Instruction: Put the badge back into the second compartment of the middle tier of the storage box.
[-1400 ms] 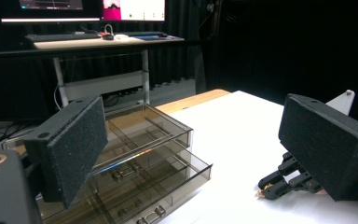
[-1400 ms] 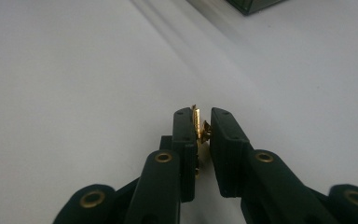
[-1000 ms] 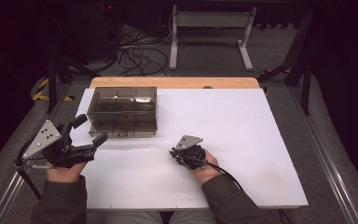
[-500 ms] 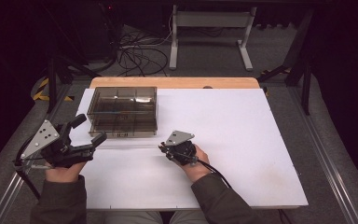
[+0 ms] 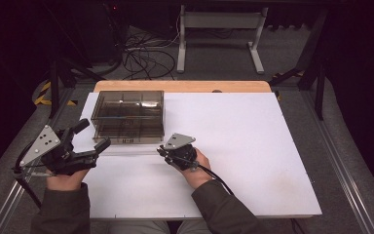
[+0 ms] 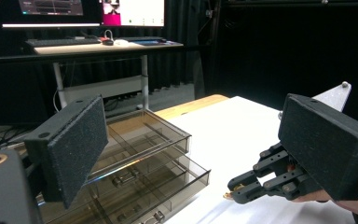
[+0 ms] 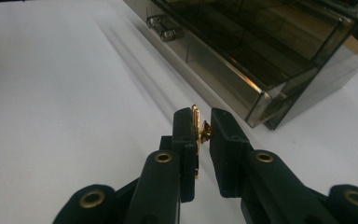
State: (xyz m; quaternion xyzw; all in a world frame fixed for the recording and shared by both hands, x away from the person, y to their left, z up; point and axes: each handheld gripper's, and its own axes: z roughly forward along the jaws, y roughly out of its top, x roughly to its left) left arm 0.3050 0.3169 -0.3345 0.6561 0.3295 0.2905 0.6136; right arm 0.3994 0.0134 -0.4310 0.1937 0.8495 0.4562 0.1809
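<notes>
A smoky see-through drawer box [image 5: 126,116] stands at the back left of the white table [image 5: 253,146]; small metal handles [image 7: 163,27] show on its front. My right gripper [image 5: 162,151] hovers just off the box's front right corner, shut on a small gold piece [image 7: 197,128] that is pinched between its pads. From the left gripper view, that gold piece [image 6: 230,196] peeks out at the right gripper's tips [image 6: 242,186]. My left gripper [image 5: 95,134] is open at the box's front left, with nothing between its pads [image 6: 81,140].
A wooden strip [image 5: 185,86] runs along the table's far edge. Behind it are a metal desk frame [image 5: 219,34] and loose cables [image 5: 141,53] on the floor. A desk with screens [image 6: 93,28] stands beyond the box. Metal rails [image 5: 343,180] flank the table.
My right gripper has carried the gold piece leftward and a little up, closer to the box's front. The left gripper has stayed put.
</notes>
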